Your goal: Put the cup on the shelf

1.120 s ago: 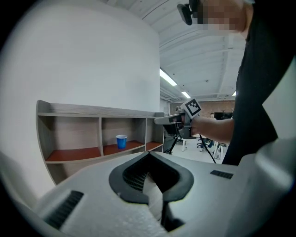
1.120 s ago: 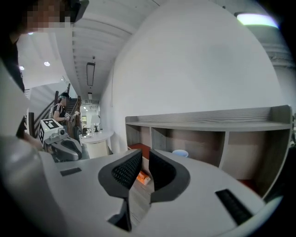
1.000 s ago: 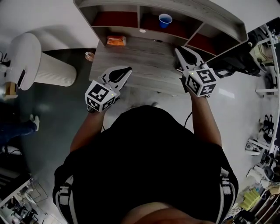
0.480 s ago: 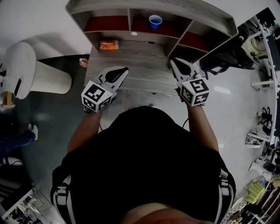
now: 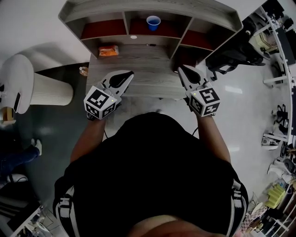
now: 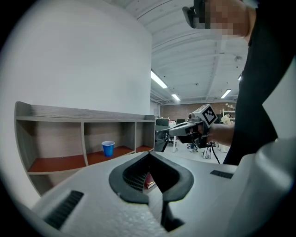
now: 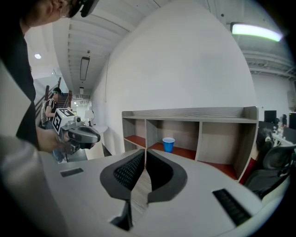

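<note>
Blue cup (image 5: 153,22) stands upright in the middle compartment of the shelf (image 5: 152,5), on its red floor, touching nothing. Left gripper (image 5: 129,73) and right gripper (image 5: 180,68) hang over the table's near edge, well apart from the cup, each with its jaws pressed together and nothing held. Task looks done. The likely risk is a stray reach back in tipping the light cup or bumping a divider. Grey wood table (image 5: 138,69), orange packet (image 5: 108,51) at back left. Glossy floor, office chair (image 5: 231,58) on the right.
</note>
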Action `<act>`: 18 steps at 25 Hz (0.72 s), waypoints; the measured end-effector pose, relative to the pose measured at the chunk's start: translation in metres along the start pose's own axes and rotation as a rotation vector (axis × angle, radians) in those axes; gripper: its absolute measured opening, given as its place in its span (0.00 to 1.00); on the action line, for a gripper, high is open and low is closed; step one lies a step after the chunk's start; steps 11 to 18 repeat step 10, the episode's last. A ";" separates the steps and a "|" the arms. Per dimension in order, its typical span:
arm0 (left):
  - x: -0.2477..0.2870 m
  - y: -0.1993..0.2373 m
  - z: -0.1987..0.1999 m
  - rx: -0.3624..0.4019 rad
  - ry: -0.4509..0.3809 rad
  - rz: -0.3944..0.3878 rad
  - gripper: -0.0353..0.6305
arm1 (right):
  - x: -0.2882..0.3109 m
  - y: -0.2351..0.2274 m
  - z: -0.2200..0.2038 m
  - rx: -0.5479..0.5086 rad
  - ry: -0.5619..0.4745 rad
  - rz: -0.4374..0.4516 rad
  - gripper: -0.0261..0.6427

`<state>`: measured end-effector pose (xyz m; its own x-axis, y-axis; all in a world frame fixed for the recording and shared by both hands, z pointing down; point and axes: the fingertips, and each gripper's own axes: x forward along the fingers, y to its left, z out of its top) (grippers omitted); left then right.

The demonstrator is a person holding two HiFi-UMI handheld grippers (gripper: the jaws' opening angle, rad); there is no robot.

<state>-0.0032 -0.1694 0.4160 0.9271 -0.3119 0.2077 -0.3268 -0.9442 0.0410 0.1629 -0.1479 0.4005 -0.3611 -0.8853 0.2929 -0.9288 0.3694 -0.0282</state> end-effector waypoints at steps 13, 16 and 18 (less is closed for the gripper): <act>0.018 -0.010 0.007 0.012 0.000 -0.023 0.08 | -0.017 -0.010 -0.006 0.000 -0.005 -0.033 0.07; 0.018 -0.010 0.007 0.012 0.000 -0.023 0.08 | -0.017 -0.010 -0.006 0.000 -0.005 -0.033 0.07; 0.018 -0.010 0.007 0.012 0.000 -0.023 0.08 | -0.017 -0.010 -0.006 0.000 -0.005 -0.033 0.07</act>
